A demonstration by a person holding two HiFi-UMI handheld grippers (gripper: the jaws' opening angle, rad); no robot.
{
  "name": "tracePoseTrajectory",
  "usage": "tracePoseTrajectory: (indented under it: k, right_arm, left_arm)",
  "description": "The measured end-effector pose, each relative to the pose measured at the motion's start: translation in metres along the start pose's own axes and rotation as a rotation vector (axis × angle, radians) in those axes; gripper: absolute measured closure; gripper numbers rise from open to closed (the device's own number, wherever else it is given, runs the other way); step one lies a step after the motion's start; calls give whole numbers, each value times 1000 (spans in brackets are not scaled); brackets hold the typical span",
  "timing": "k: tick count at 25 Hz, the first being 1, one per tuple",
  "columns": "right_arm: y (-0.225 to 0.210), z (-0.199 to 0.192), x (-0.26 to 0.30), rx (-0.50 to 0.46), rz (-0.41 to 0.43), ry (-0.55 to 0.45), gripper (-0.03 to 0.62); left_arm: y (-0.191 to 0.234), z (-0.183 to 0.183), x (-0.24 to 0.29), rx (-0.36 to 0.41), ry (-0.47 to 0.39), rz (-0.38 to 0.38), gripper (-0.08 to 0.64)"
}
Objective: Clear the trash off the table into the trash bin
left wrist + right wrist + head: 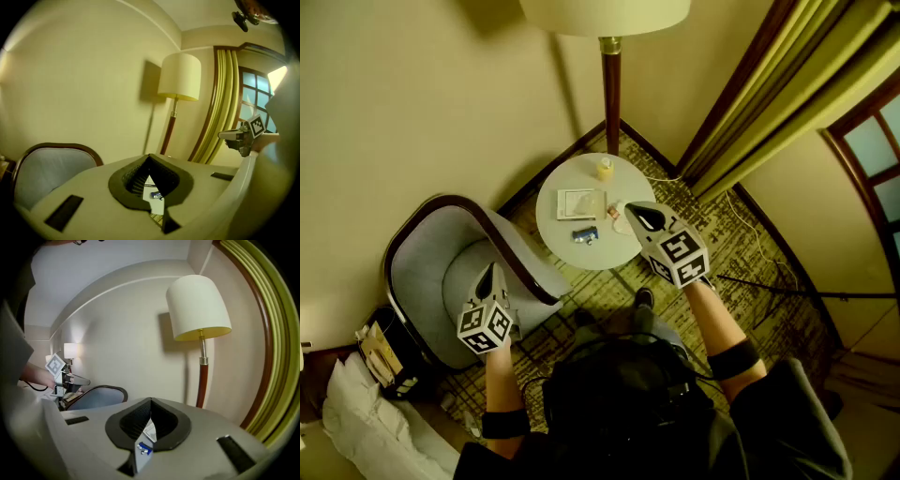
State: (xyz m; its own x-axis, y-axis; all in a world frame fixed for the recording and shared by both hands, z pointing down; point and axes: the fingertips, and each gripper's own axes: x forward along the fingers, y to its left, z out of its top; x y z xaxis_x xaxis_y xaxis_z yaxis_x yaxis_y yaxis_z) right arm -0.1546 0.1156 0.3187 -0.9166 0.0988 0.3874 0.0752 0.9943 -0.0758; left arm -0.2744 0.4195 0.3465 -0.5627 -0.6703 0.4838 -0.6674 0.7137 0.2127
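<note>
Surface: a round white surface (611,255) stands on patterned carpet (741,253), between a grey-blue armchair with a dark wooden frame (441,272) on the left and yellow-green curtains (797,84) on the right.
Trash on it: a flat white square of paper (580,203) lies left of centre. A crumpled blue wrapper (586,234) lies just near of the paper. A small pale yellow cup-like piece (605,169) stands at the far edge. A small pinkish-white scrap (617,212) lies just right of the paper.
Right hand-held gripper (636,212): its jaws are pressed together with nothing between them. It hangs over the right part of the surface, with its tip angled down toward the far left.
Trash relative to it: the scrap lies right at its tip in the head view, but I cannot tell whether they touch. The blue wrapper is near, to the left of the tip and slightly nearer. The paper lies left of the tip, and the yellow piece is farther off. In the right gripper view, the wrapper and the paper show through the slit below the closed jaws.
Left hand-held gripper (491,274): its jaws are together and empty. It hangs over the armchair seat, left of the surface and nearer, well apart from all the trash.
Far side: a floor lamp with a dark red pole and cream shade (611,89) stands just beyond the surface.
Near left: a dark holder with papers (389,354) sits beside the armchair. I cannot tell whether it is the bin.
</note>
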Motion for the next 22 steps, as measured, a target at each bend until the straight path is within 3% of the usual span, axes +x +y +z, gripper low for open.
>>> tracePoseTrajectory:
  k: [12, 22]
  right_arm:
    - [-110, -104, -70, 71, -217, 116, 591]
    - [-122, -121, -79, 108, -170, 107, 591]
  left_arm:
    - [-125, -15, 73, 194, 38, -146, 555]
    - [-170, -22, 87, 213, 51, -158, 555]
